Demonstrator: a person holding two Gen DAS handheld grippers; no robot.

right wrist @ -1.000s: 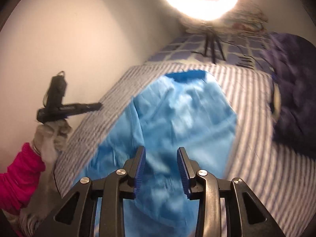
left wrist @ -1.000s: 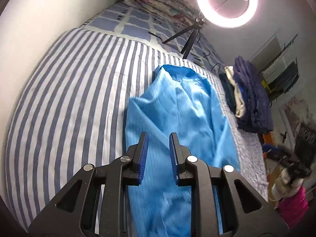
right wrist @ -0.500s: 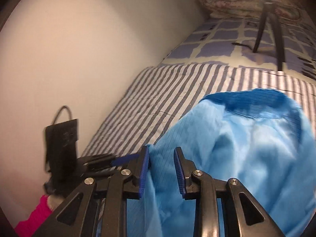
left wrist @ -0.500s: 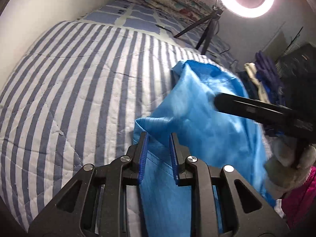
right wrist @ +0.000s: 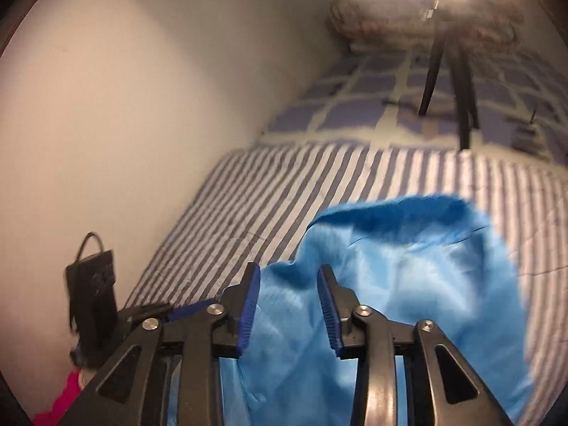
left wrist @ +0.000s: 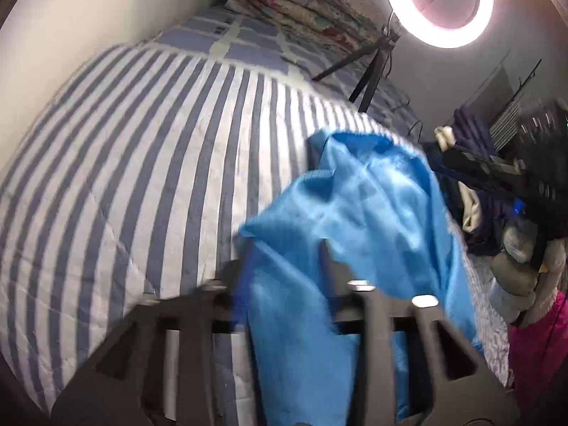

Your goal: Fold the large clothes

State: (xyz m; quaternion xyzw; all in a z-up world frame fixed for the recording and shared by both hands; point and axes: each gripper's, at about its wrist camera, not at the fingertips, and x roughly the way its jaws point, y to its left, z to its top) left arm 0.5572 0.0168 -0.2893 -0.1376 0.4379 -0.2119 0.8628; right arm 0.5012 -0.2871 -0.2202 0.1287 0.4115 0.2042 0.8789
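1. Jaws of my left gripper [left wrist: 284, 284] are opening, blurred, with the blue garment [left wrist: 358, 234] draped between and over them; I cannot tell whether the pads touch it.
2. My right gripper [right wrist: 288, 305] is opening too, blue pads apart, cloth lying in the gap but not pinched.
3. Blue garment lies crumpled on the striped bedspread [left wrist: 142, 177], toward the bed's right edge.
4. Beyond it, near the bed's far end, a ring light [left wrist: 440, 3] stands on its tripod [left wrist: 369, 71].

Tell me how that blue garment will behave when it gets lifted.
The blue garment is probably floppy: it lies crumpled in soft folds on the striped bedcover. Its sheen suggests thin, slippery cloth. It likely weighs little.
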